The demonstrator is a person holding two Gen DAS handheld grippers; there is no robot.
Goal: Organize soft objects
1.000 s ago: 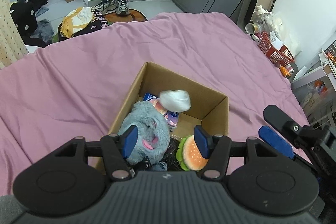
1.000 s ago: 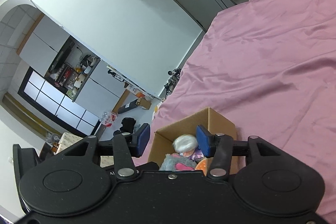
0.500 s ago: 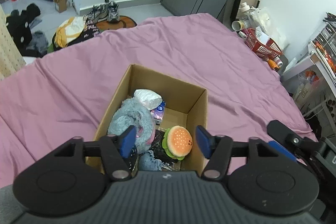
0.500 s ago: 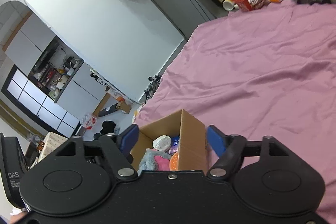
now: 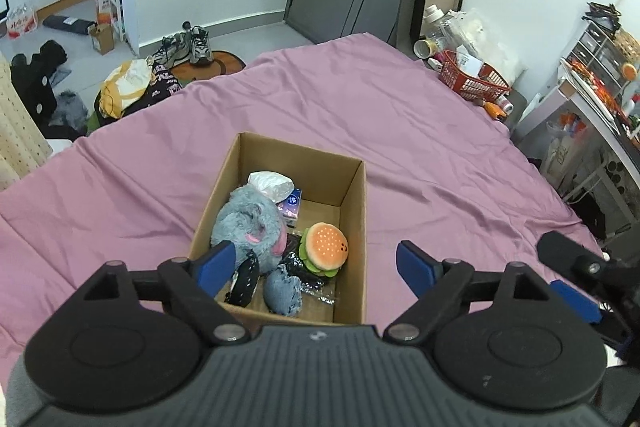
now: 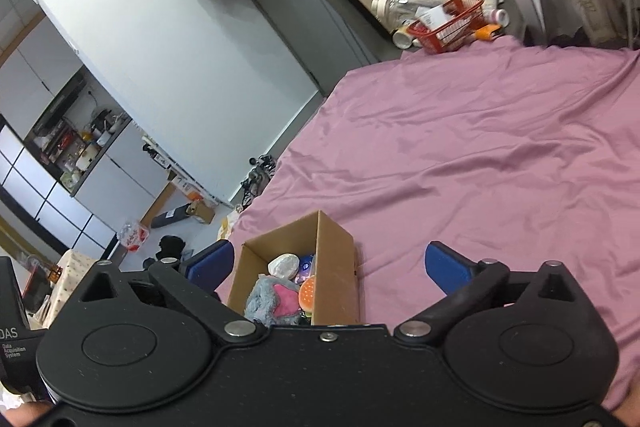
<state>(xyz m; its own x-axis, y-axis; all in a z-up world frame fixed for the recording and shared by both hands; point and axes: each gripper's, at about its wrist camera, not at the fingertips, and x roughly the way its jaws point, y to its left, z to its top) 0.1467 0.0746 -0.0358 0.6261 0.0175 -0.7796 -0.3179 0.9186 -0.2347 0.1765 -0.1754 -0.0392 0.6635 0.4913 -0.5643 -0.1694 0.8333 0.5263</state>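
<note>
Pink-sheeted bed (image 5: 400, 131), open cardboard box (image 5: 354, 227) directly on it

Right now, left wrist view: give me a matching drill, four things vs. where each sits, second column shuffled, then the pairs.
Things:
1. burger plush
2. grey plush
3. red basket
4. shoes

Places:
A. on the floor past the bed's far edge
B. left side of the cardboard box
C. off the bed's far right corner
D. in the box, by its right wall

Pairs: 1-D, 2-B, 3-C, 4-A
</note>
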